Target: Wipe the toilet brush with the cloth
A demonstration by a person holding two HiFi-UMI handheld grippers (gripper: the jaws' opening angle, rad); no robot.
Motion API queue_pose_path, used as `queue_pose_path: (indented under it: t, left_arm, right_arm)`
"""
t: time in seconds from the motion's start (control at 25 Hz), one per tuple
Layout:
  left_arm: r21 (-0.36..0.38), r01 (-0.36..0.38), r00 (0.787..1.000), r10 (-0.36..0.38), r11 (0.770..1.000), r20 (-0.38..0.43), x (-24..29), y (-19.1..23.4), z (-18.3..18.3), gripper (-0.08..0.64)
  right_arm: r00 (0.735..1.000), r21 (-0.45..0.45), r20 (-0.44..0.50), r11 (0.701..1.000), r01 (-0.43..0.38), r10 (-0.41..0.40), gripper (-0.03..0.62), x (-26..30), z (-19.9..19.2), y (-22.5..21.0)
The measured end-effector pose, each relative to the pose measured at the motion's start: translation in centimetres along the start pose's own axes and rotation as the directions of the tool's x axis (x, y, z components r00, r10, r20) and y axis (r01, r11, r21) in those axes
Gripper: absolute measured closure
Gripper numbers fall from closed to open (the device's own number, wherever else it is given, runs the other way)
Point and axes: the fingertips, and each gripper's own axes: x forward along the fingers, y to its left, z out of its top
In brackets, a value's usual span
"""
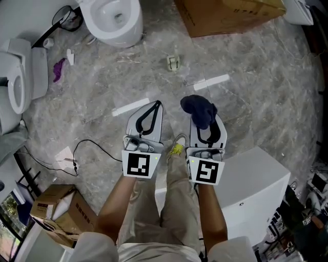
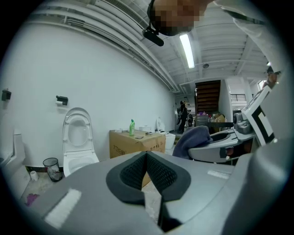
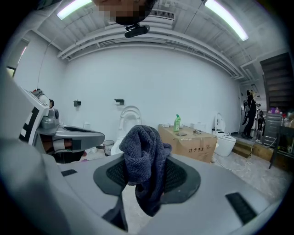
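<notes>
My right gripper (image 1: 204,122) clamps the cloth (image 1: 198,108); my left gripper (image 1: 155,108), beside it, is closed empty; no toilet brush visible ahead

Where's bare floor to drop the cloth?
Widest bare floor: right of the tape strip, between cardboard box and white cabinet. Smaller patch between toilet and left claw. Crowded at left: cable, purple scrap, second toilet.
</notes>
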Motion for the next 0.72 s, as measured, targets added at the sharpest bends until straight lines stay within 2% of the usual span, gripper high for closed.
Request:
queue_pose_path:
  t: [0.32, 0.48, 0.6, 0.72]
  left_arm:
    - [0.023, 0.004, 1.0, -0.004, 1.0, 0.004, -0.3, 0.0, 1.0, 0.56]
    - [0.061, 0.024, 1.0, -0.023, 0.998, -0.008, -0.5, -0.3, 1.2, 0.56]
    - [0.054, 0.025, 1.0, -0.025, 0.998, -0.001, -0.3, -0.7, 1.5, 0.56]
    - [0.087, 0.047, 0.999, -0.046, 0.995, -0.009, -0.1, -1.3, 1.5, 0.56]
  right_arm:
    - [0.999, -0.011, 0.026, 0.999, 0.034, -0.033, 0.417, -0.4, 1.2, -1.6]
    - [0.998, -0.001, 0.022, 0.998, 0.063, -0.063, 0.417, -1.0, 1.2, -2.9]
    - [0.997, 0.002, 0.023, 0.997, 0.075, -0.075, 0.417, -1.4, 1.2, -3.6]
    - [0.997, 0.003, 0.022, 0.997, 0.075, -0.075, 0.417, -1.7, 1.0, -3.6]
